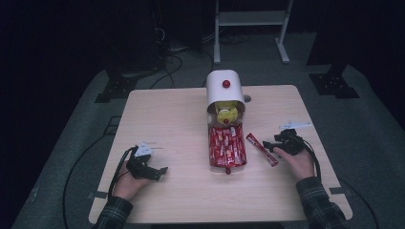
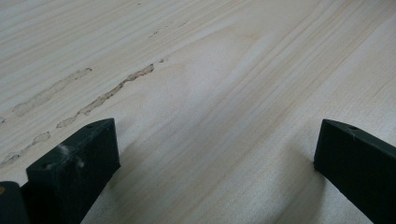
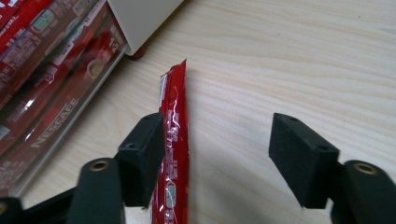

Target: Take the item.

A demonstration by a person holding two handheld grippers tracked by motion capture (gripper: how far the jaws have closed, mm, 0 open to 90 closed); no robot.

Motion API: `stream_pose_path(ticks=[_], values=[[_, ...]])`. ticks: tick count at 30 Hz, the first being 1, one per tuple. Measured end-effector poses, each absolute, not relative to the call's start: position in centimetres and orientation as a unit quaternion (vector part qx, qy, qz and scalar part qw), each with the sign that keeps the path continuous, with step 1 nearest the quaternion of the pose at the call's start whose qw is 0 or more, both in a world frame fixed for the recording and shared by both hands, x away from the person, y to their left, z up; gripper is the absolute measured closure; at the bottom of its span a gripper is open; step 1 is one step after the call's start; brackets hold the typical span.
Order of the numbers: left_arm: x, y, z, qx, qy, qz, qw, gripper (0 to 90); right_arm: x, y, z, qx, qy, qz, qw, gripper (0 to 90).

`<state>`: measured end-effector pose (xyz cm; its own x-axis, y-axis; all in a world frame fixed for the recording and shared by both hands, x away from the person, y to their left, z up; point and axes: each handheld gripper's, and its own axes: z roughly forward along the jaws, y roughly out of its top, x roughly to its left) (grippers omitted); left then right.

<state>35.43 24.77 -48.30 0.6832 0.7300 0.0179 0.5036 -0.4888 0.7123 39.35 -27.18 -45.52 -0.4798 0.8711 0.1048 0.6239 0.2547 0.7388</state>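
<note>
A white dome-topped dispenser [image 1: 224, 88] with a red knob stands at the middle back of the wooden table [image 1: 181, 114]. Its clear drawer [image 1: 227, 148] is pulled out toward me and is packed with red Nescafe stick packets [image 3: 42, 70]. One red stick packet [image 1: 261, 149] lies flat on the table just right of the drawer. My right gripper [image 3: 224, 154] is open around its near end. The packet [image 3: 175, 140] lies along the inner face of the left-hand jaw, with a wide gap to the other jaw. My left gripper [image 1: 162, 172] rests at the front left, open, with bare wood between its jaws [image 2: 215, 158].
Yellow packets [image 1: 227, 112] show inside the dispenser's mouth above the drawer. Cables trail from both grippers off the table's front corners. Behind the table stand a white frame [image 1: 250, 28] and dark stands on a grey floor.
</note>
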Motion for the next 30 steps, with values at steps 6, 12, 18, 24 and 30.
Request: stream_pose_path(ticks=[6, 12, 18, 24, 30], values=[[35.4, 24.8, -48.3, 0.847, 0.364, 0.161, 0.351, 0.0, 39.1, -27.6, -45.1, 0.494, 0.767, 0.370, 0.175, 28.4], [35.4, 24.8, -48.3, 0.848, 0.364, 0.161, 0.351, 0.0, 39.2, -28.6, -45.1, 0.498, 0.766, 0.367, 0.177, 27.2], [35.4, 24.8, -48.3, 0.848, 0.364, 0.161, 0.351, 0.0, 39.4, -29.4, -45.4, 0.505, 0.765, 0.355, 0.186, 25.1], [35.4, 24.8, -48.3, 0.847, 0.364, 0.161, 0.351, 0.0, 39.8, -30.7, -45.8, 0.527, 0.756, 0.342, 0.183, 18.3], [35.4, 24.8, -48.3, 0.847, 0.364, 0.161, 0.351, 0.0, 40.1, -31.8, -46.4, 0.540, 0.753, 0.328, 0.185, 16.1]])
